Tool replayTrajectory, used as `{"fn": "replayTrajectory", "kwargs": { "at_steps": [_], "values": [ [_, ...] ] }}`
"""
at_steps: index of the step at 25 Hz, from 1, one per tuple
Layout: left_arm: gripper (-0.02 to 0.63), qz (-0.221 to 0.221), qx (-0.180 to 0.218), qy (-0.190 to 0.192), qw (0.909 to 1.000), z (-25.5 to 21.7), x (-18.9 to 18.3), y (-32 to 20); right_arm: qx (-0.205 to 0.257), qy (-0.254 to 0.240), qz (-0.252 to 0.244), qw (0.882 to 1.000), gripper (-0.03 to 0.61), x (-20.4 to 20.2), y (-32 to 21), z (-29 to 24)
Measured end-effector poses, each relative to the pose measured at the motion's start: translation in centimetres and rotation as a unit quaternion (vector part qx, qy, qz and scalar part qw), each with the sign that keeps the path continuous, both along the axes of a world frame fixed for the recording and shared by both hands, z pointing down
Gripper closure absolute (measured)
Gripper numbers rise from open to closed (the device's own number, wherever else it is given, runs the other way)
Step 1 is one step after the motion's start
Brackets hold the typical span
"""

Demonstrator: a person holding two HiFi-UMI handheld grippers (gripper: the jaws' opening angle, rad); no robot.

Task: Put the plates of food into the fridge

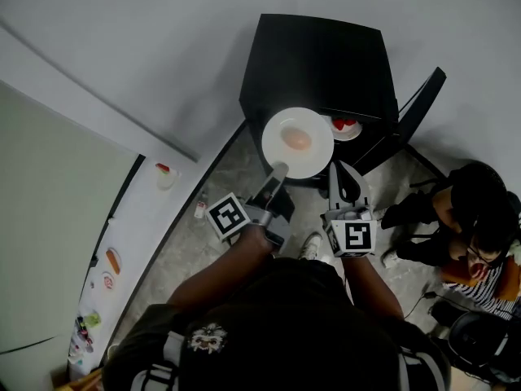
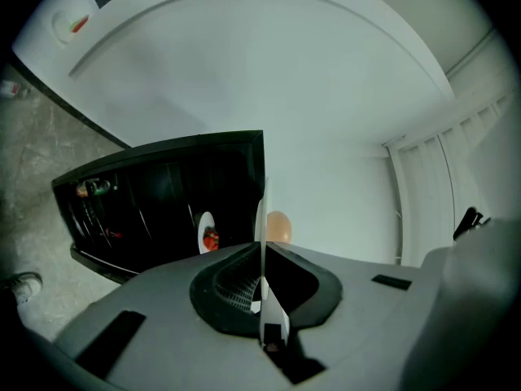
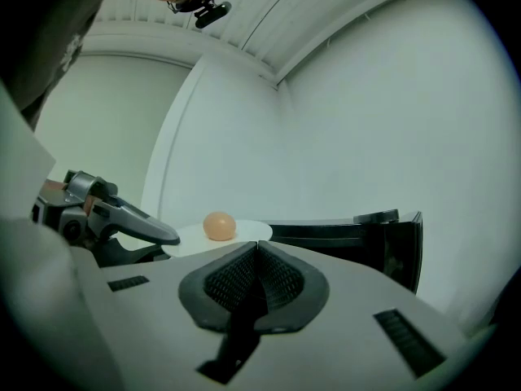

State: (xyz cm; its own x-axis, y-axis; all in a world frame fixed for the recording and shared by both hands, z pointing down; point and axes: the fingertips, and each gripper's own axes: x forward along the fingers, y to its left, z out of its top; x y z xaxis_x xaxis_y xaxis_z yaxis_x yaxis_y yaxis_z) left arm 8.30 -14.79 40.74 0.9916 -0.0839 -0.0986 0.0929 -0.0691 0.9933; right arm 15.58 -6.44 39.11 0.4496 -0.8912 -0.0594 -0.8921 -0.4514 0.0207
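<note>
My left gripper (image 1: 279, 170) is shut on the near rim of a white plate (image 1: 313, 155) that carries a round orange piece of food (image 1: 298, 139). I hold the plate in front of the open black fridge (image 1: 317, 55). The left gripper view shows this plate edge-on (image 2: 262, 218) between the jaws of the left gripper (image 2: 262, 300). A second plate with red food (image 1: 345, 127) sits inside the fridge. My right gripper (image 1: 340, 171) is shut and empty, just right of the held plate. In the right gripper view its closed jaws (image 3: 256, 248) point past the plate (image 3: 244, 231).
The fridge door (image 1: 417, 104) stands open to the right. A person (image 1: 472, 218) sits on the floor at the right. Along the left runs a white surface with a small dish of food (image 1: 165, 174) and another (image 1: 112, 261). A small bottle (image 1: 199, 209) lies on the floor.
</note>
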Motion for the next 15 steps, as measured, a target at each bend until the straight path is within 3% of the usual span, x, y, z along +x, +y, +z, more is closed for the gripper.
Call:
{"fn": "replayTrajectory", "kwargs": {
  "at_steps": [15],
  "values": [
    [0.58,-0.017,-0.021,-0.079,0.9965,8.8,-0.1,-1.7,0.004,-0.009,0.011,1.0,0.552,0.9,-0.6,0.8]
  ]
}}
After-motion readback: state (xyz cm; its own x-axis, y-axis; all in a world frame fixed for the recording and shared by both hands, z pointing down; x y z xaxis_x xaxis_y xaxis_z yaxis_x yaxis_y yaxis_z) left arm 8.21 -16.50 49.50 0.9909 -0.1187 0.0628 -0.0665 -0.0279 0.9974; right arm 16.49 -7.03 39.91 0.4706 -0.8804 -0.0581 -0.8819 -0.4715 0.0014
